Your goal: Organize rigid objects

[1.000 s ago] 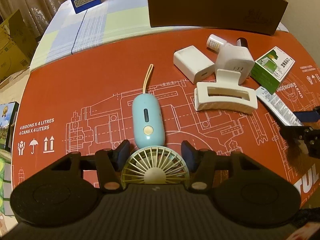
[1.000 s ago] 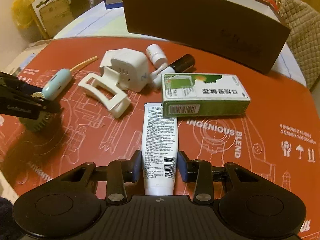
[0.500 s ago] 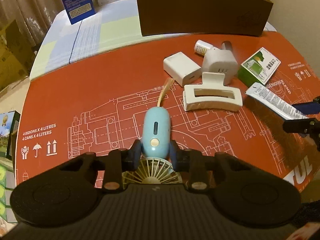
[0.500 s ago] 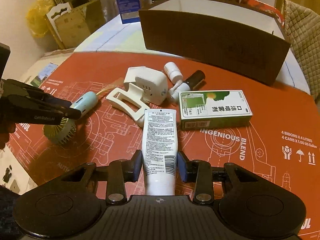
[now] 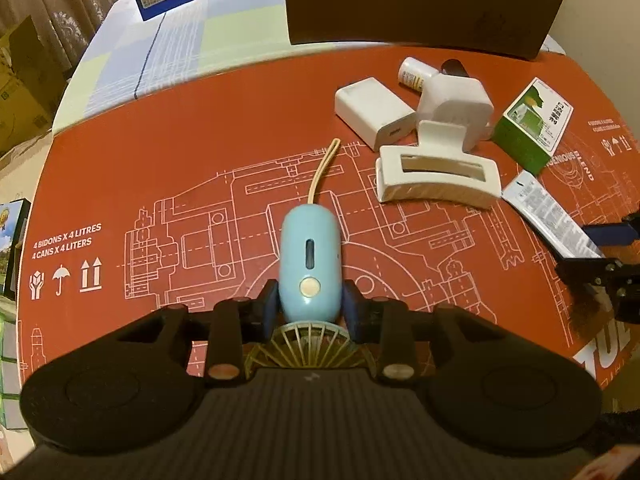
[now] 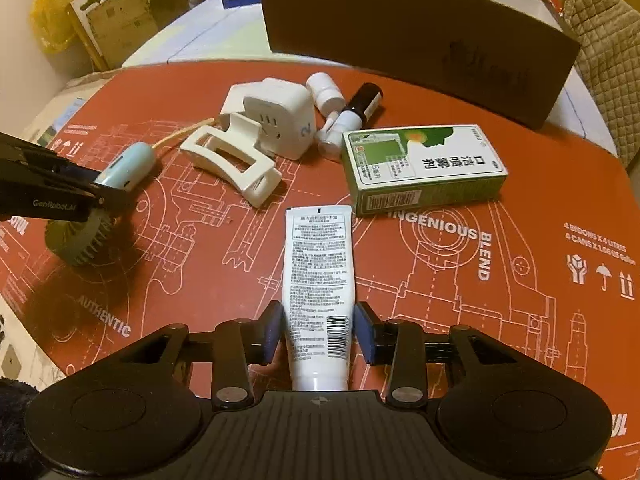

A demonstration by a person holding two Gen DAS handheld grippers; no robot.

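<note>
Left tongs are closed on the pale blue handle of a small handheld fan, pads pressing both sides just above the round green grille, low in the middle of the left wrist view. Right tongs are clamped on a white tube, pads against its edges near the cap end, at the lower centre of the right wrist view. Both things sit over a red printed sheet on the counter. The fan looks light, hard and smooth, so its rounded handle may slip or swivel; the grille seems thin and better left alone. The tube looks soft-walled and would likely dent, so a grip near the firmer cap end appears sound. A brown cardboard box stands along the upper frame, probably the place to put them. Nearby, in the upper middle, lie a white hair claw and a green carton.
</note>
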